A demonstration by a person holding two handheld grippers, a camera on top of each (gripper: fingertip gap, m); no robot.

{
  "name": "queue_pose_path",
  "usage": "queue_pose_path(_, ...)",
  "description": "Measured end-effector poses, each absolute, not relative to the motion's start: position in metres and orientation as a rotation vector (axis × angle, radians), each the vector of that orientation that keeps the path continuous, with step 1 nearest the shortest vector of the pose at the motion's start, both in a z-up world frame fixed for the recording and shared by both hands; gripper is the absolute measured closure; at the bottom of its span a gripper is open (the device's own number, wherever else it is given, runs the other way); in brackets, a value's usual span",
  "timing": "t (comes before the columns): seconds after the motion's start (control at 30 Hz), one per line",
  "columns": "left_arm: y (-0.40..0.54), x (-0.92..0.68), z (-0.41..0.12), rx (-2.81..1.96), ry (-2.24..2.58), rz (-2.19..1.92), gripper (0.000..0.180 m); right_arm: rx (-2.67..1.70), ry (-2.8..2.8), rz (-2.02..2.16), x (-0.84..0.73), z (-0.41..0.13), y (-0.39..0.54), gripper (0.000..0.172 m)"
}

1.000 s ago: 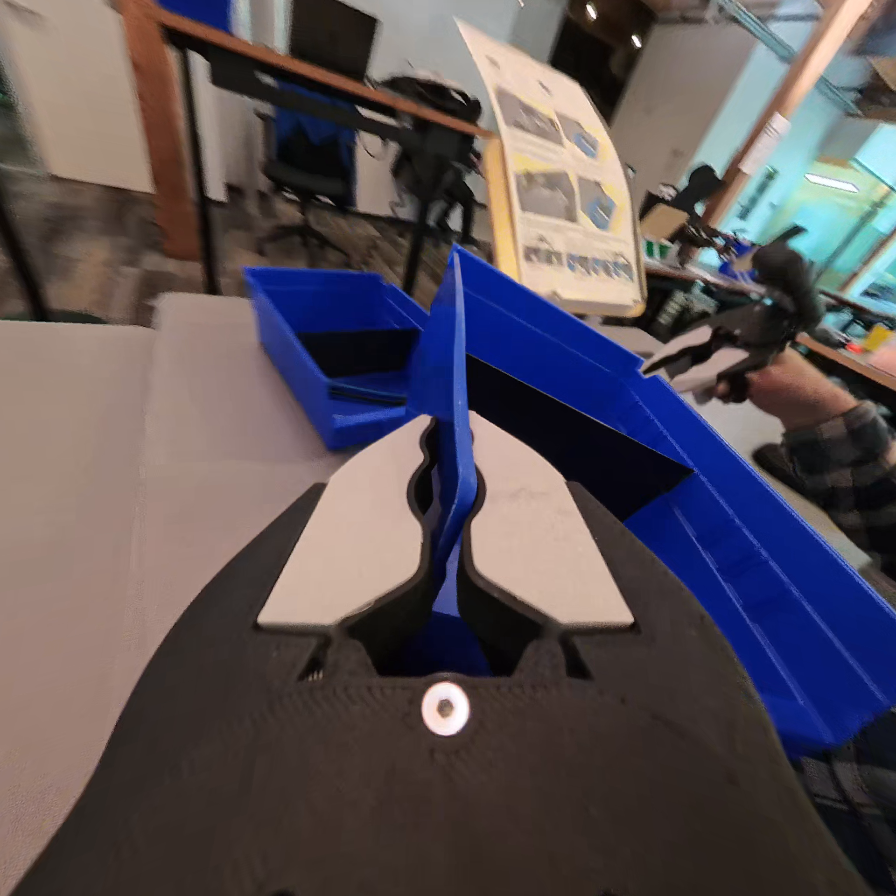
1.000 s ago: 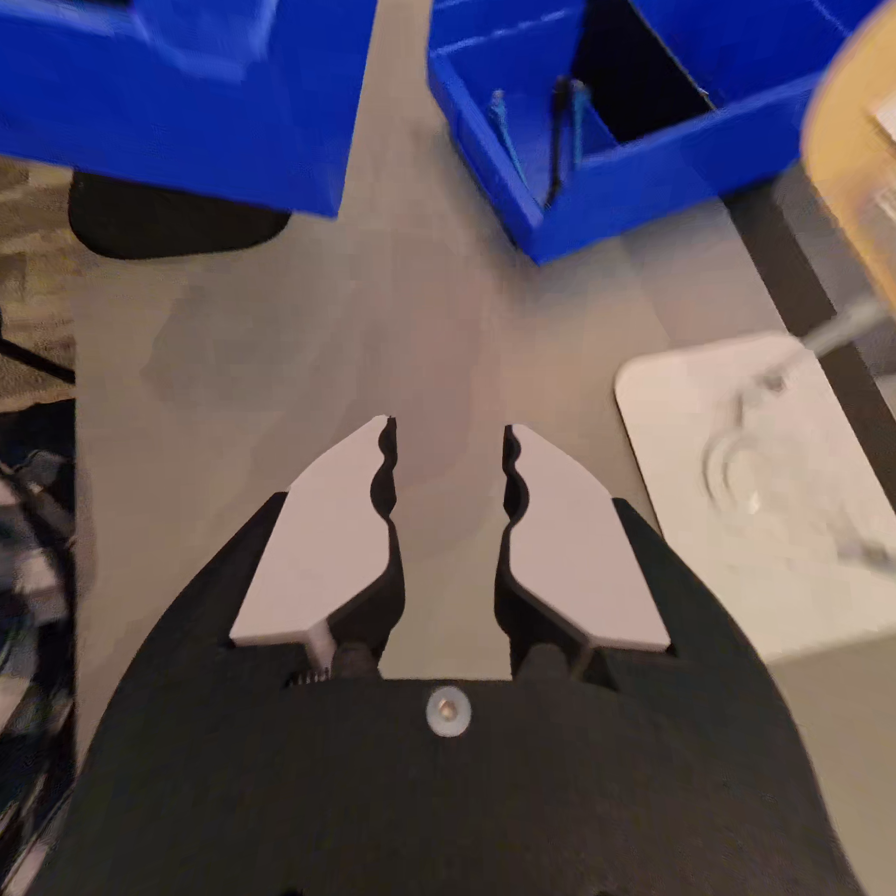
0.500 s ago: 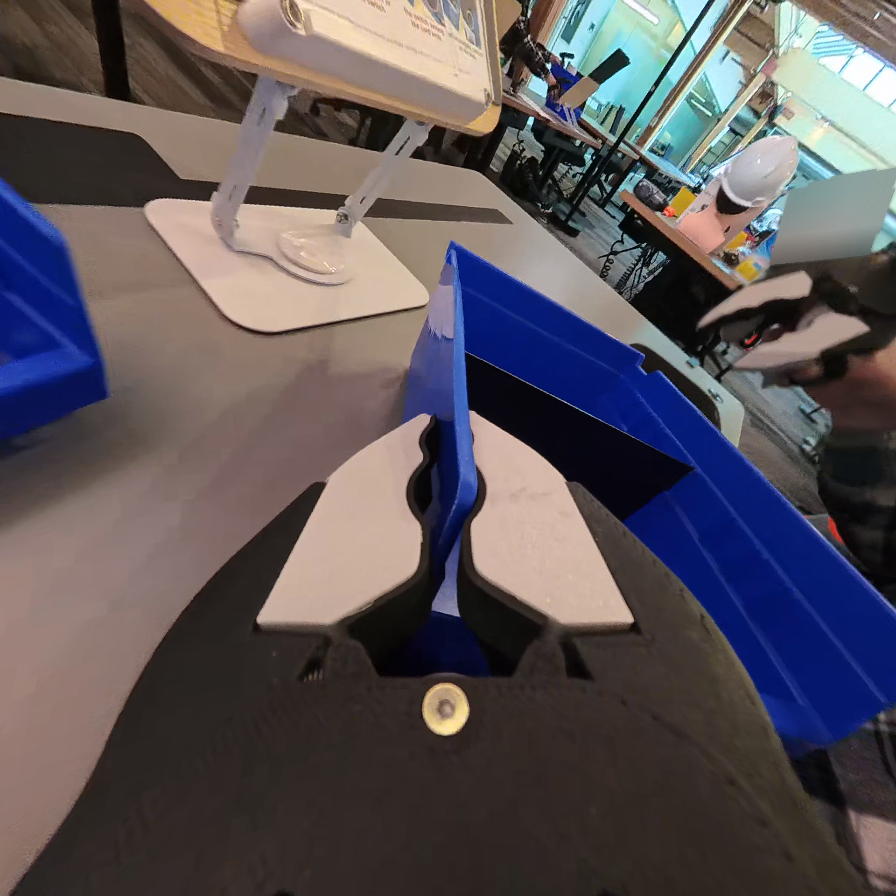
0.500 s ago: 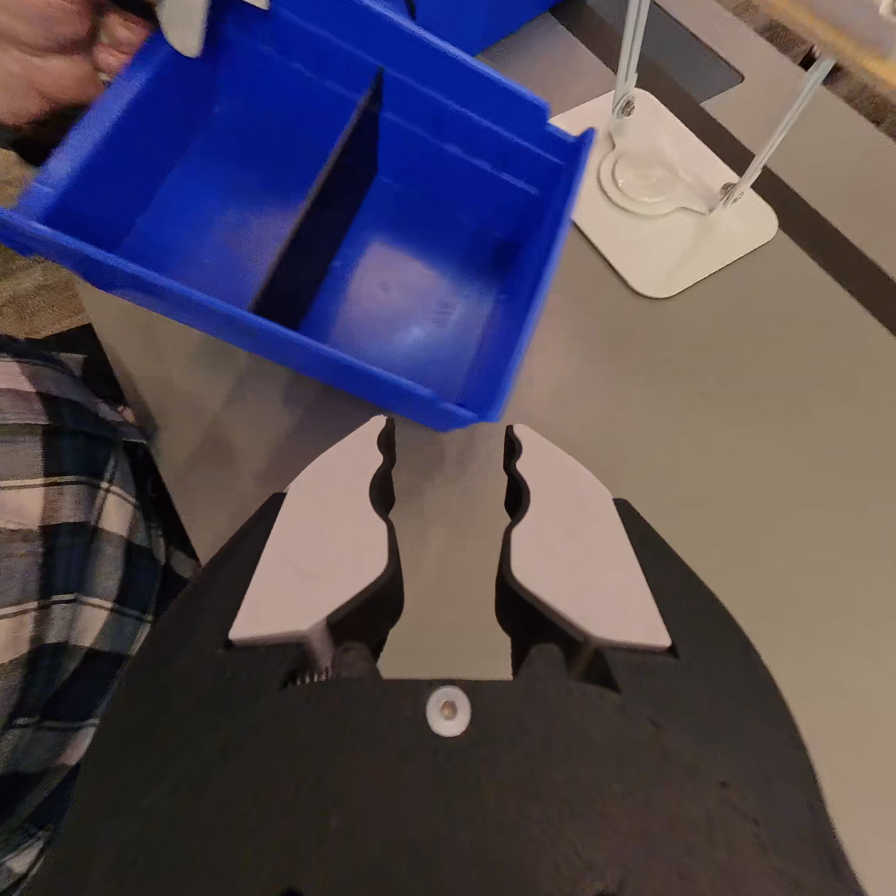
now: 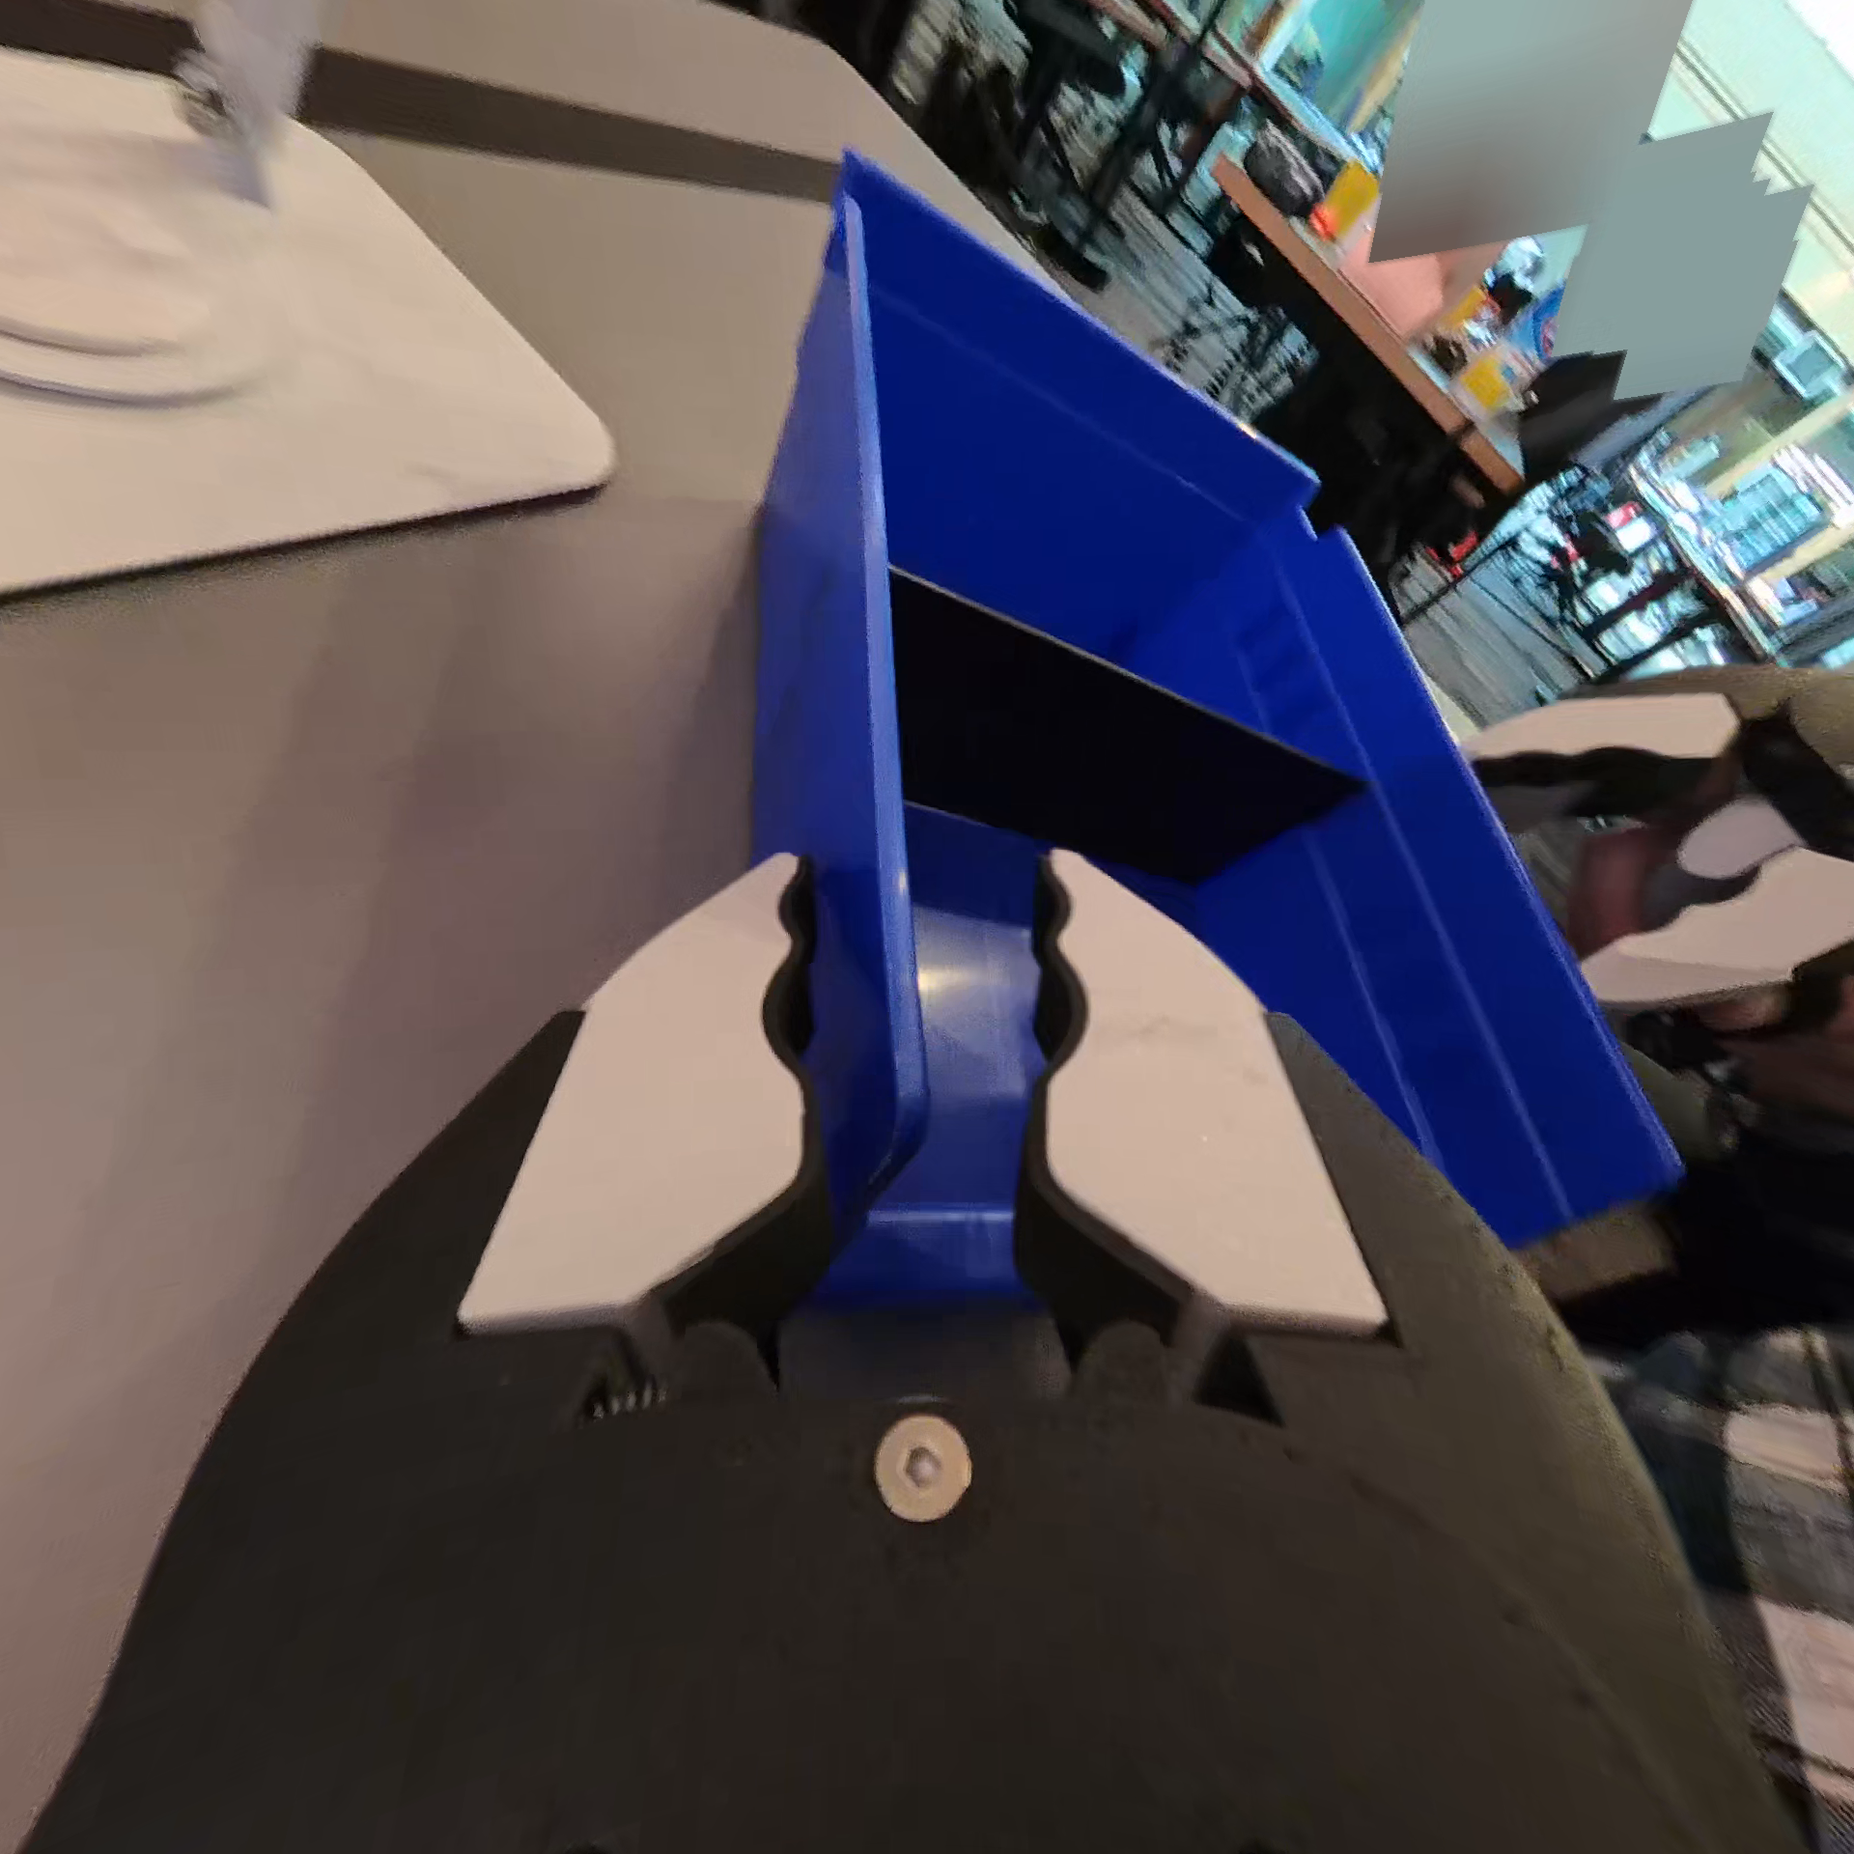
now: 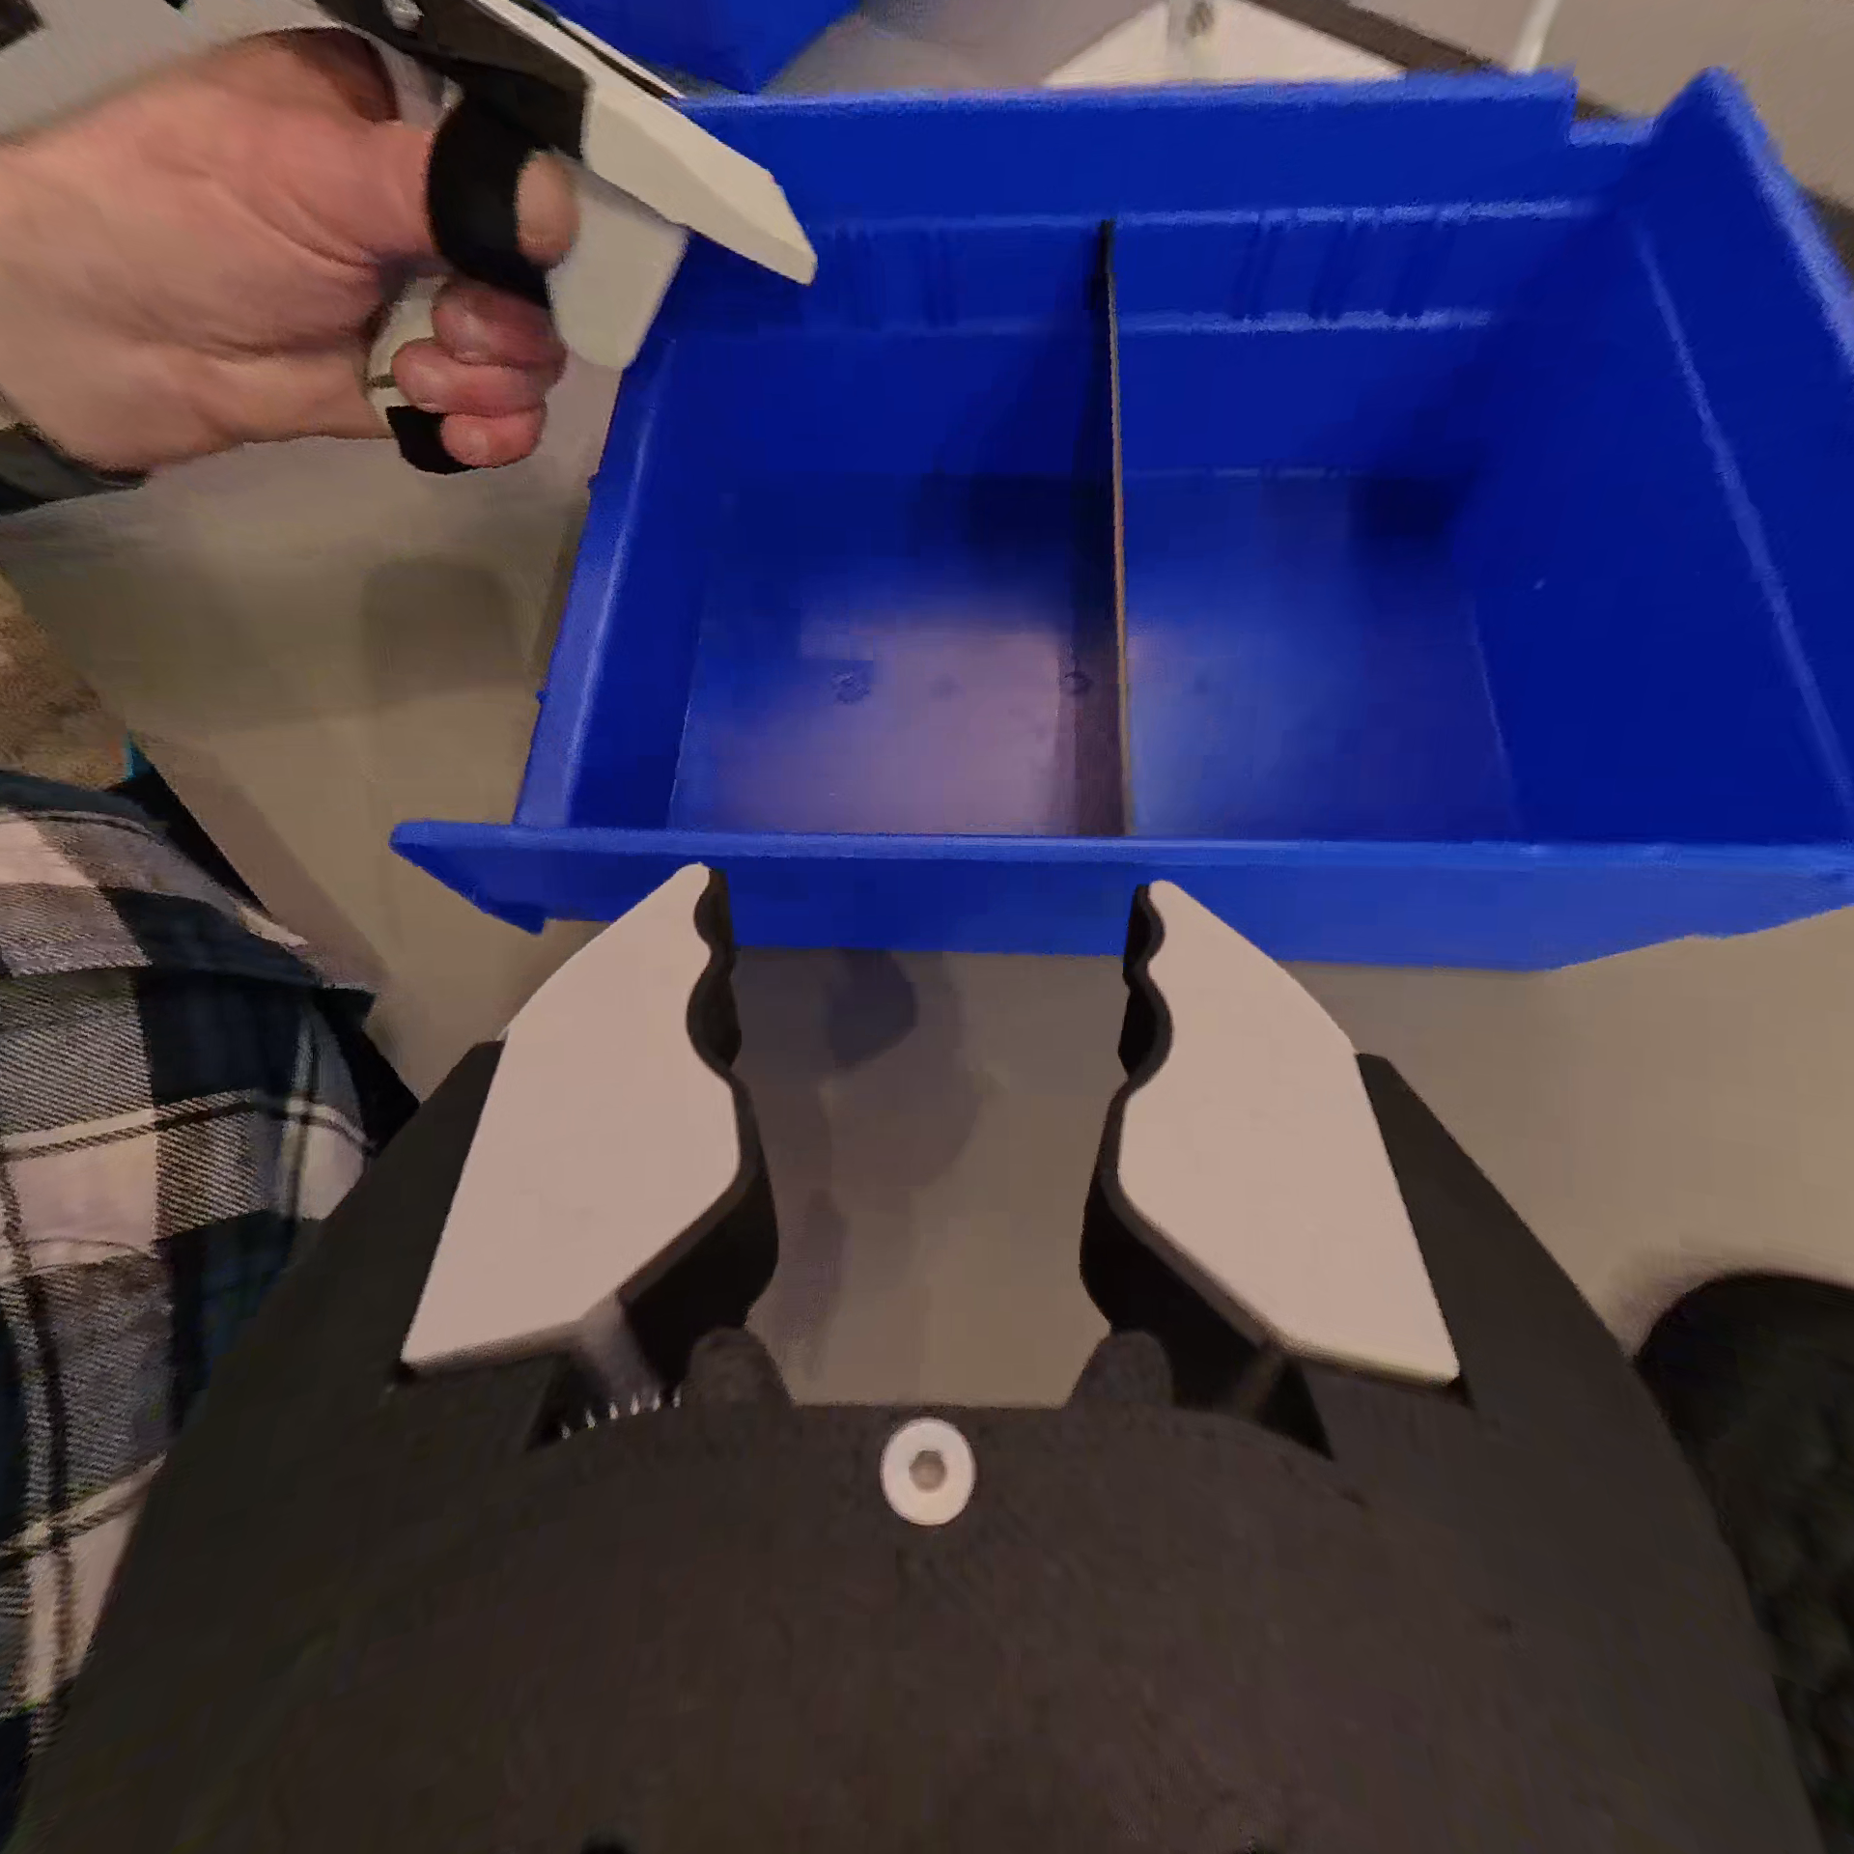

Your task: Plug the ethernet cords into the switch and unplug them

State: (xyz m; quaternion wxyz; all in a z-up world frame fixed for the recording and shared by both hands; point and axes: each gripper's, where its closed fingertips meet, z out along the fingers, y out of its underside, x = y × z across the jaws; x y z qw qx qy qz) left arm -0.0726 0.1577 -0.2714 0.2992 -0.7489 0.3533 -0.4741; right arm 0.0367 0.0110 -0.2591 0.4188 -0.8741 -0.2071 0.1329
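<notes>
Since the earlier frames, the left claw [image 5: 923, 883] has opened; the blue bin [image 5: 1053, 482] wall stands loose between its pads, on the desk [image 5: 351, 803]. Right claw [image 6: 928, 893] hovers open, empty, near the bin's front rim. Withdraw clear of the wall. No cords, switch or legible writing in view.

The bin [image 6: 1304, 150] serves as landmark. In the right wrist view its right wall is cut off by the picture edge. A 2nd bin [image 6: 702, 30] behind it is cropped at the top edge. The left gripper [image 6: 702, 201] above its left rear corner is cropped, its 2nd finger hidden. In the left wrist view, the white stand base [image 5: 251, 401] left of the bin is blurred and cropped.
</notes>
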Motion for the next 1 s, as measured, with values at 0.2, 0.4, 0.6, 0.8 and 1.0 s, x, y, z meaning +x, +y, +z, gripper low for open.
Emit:
queue_pose_path(0.2,0.14,-0.086,-0.274,-1.966,1.172,-1.36,0.137,-2.104,-0.32,0.392,0.039,-0.252,-0.011,0.073)
queue_pose_path(0.4,0.121,-0.085,-0.294,-2.046,1.237,-1.311,0.137,-2.131,-0.291,0.379,0.005,-0.276,-0.013,0.047)
queue_pose_path(0.6,0.106,-0.06,-0.297,-2.033,1.244,-1.27,0.139,-2.226,-0.276,0.262,0.043,-0.29,-0.001,0.076)
queue_pose_path(0.8,0.111,-0.007,-0.295,-2.024,1.293,-1.294,0.13,-2.359,-0.236,0.276,0.114,-0.294,0.019,0.116)
queue_pose_path(1.0,0.136,0.066,-0.294,-2.031,1.249,-1.278,0.126,-2.542,-0.303,0.051,0.207,-0.299,0.058,0.14)
